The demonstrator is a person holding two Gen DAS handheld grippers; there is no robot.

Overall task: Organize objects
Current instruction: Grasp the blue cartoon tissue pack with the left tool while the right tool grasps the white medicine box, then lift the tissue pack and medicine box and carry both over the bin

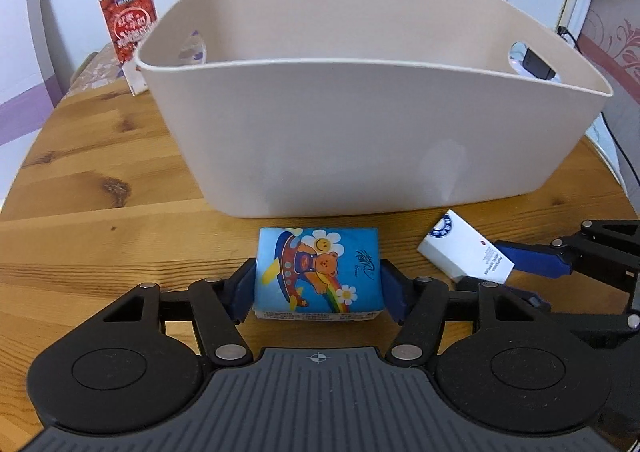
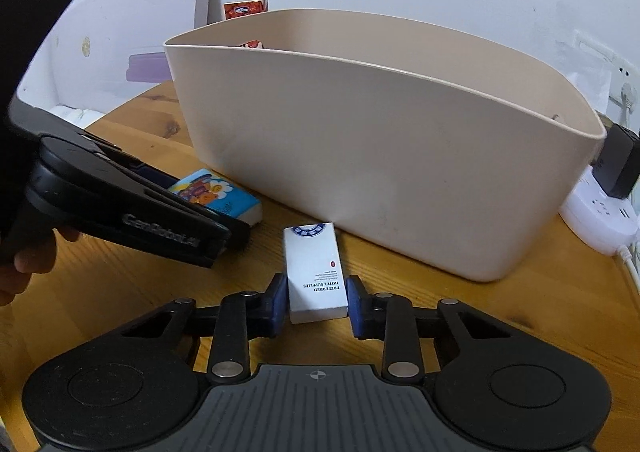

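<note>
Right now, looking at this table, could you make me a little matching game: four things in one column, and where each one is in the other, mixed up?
Things:
1. blue tissue pack
2. white box
3. red carton
4. beige bin

Places:
A. behind the bin's left corner
B. between the right gripper's fingers
C. middle of the wooden table
D. between the left gripper's fingers

Pairs: 1-D, 2-B, 3-A, 4-C

My 2 wrist views look down-forward, close over the table (image 1: 100,180); both share the bin (image 1: 360,140), tissue pack (image 1: 318,272) and white box (image 1: 466,252).
</note>
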